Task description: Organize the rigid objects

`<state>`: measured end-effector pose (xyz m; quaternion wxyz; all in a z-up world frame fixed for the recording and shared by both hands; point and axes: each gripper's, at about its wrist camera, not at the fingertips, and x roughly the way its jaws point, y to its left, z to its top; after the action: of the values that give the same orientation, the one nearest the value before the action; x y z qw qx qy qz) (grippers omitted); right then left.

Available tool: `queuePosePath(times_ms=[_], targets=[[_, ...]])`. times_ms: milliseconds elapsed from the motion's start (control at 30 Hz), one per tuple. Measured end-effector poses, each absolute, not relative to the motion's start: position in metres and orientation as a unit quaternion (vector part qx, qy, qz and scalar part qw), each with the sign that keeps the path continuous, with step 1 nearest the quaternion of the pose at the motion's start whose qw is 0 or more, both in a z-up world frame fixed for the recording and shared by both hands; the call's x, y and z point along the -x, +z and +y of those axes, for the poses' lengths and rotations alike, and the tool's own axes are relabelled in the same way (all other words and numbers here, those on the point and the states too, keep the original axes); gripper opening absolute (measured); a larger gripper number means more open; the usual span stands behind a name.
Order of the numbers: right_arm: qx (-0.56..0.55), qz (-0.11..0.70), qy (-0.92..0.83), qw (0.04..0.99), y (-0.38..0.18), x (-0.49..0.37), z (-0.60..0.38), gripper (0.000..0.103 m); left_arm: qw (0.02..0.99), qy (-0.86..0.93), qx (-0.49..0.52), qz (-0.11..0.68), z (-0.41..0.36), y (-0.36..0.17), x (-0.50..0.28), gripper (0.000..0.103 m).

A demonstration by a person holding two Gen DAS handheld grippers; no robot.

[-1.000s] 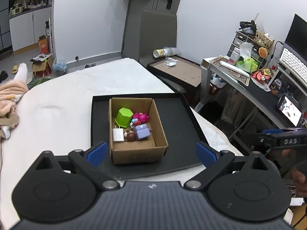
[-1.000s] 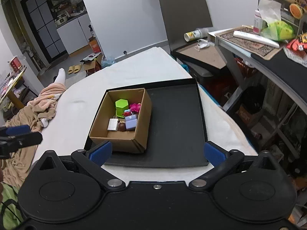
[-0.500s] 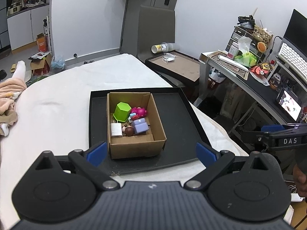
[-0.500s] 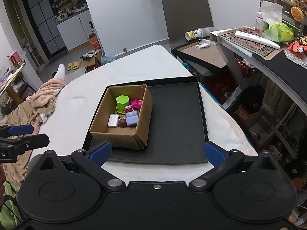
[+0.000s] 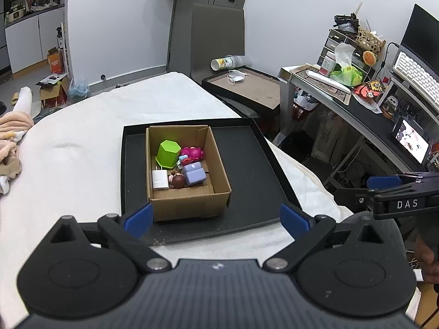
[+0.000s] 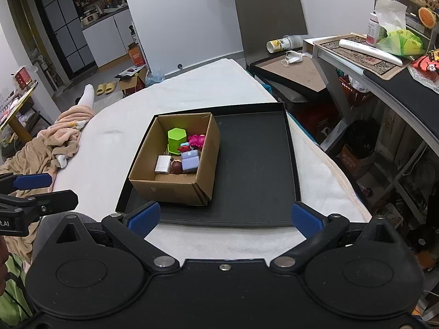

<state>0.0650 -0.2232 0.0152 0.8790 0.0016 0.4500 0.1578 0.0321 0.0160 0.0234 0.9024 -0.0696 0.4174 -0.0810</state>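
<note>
Currently hovering short of the black tray [image 5: 255, 170]: left tool [image 5: 216, 216] and right tool [image 6: 223, 216], both spread, gripping nothing. Sitting in tray's left half: cardboard box [image 5: 189, 205] holding green cup [image 5: 168, 153], white charger [image 5: 159, 180].

The right gripper [image 5: 384, 189], at the right edge of the left wrist view, bears white letters "DAS". The left gripper [image 6: 41, 189], at the left edge of the right wrist view, shows "t.AI", cut off.
</note>
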Motion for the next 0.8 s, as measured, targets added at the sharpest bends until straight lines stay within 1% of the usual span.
queuePosePath(times_ms=[800], targets=[[0.000, 0.446, 0.159, 0.881, 0.0185, -0.0624, -0.2236, 0.103, 0.903, -0.079, 0.066, 0.417, 0.0149, 0.0231, -0.0271, 0.098]])
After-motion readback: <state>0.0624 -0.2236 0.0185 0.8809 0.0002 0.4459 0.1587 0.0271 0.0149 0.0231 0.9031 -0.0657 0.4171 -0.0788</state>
